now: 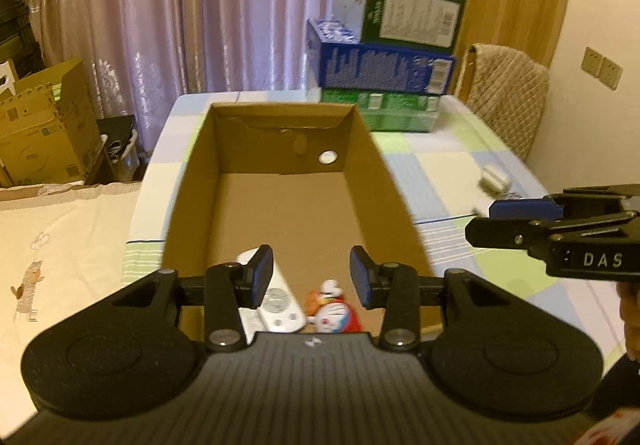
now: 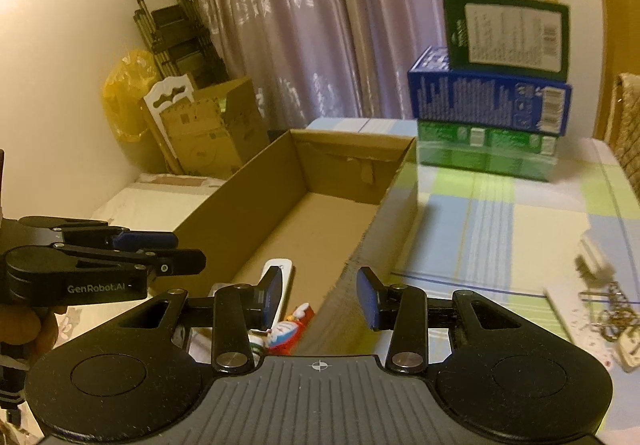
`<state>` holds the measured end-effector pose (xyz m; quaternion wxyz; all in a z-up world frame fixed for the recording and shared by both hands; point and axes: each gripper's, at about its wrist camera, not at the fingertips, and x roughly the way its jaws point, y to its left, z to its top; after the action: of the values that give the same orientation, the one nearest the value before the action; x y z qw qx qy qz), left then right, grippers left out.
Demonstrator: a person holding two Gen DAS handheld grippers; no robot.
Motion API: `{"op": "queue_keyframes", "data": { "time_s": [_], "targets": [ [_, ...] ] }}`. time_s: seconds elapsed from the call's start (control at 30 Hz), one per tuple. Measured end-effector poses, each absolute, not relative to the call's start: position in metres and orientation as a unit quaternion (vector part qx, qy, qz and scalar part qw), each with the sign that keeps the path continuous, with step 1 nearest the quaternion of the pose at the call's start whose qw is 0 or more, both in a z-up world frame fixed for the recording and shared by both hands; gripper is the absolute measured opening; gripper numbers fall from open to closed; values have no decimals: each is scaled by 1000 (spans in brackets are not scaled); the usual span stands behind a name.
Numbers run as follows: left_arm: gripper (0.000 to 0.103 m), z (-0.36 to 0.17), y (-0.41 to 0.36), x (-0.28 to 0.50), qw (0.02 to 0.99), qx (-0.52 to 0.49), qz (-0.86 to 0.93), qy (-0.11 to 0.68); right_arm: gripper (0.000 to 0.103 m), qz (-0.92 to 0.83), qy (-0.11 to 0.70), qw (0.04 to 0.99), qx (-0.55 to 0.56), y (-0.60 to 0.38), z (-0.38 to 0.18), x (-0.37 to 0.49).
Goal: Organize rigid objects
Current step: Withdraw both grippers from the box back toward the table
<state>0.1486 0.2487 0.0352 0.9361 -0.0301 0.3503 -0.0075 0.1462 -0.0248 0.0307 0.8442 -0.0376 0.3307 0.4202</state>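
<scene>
Left tongs [image 1: 312, 277]: matte black body, ribbed grey top plate with small white logo, two round black housings with disc insets. Black linkage arms, silver round screw heads at pivots, blue pads on fingers [image 1: 262, 277]. Side face seen from right camera: white lettering "GenRobot.AI". Right tongs [image 2: 322, 293]: same build, crosshair mark on ribbed plate, blue pads, silver screws. Side seen from left camera: white letters "DAS". Hand [image 2: 24, 329] partly visible under left unit, blurred.
</scene>
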Motion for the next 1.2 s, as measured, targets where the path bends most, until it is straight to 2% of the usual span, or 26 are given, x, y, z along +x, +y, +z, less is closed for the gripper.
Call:
{"op": "queue_keyframes", "data": {
  "time_s": [0.13,0.4,0.43,0.5,0.77,0.87,1.2],
  "targets": [
    [42,43,230,139,938,-30,-14,344,38,412,319,853,-40,-48,42,134],
    [65,58,185,121,944,-30,-47,325,40,377,295,877,-27,-108,63,112],
    [66,59,180,119,945,-30,-52,323,43,373,293,880,-26,-115,64,110],
    [72,61,168,116,946,-30,-59,318,64,362,287,887,-24,-130,66,104],
    [92,68,125,100,950,-41,-85,297,73,311,279,908,-16,-196,61,83],
    [95,66,109,96,949,-50,-95,296,75,284,280,917,-2,-225,58,79],
    [97,44,65,103,942,-54,-105,315,77,217,284,934,19,-302,49,85]
  ]
}}
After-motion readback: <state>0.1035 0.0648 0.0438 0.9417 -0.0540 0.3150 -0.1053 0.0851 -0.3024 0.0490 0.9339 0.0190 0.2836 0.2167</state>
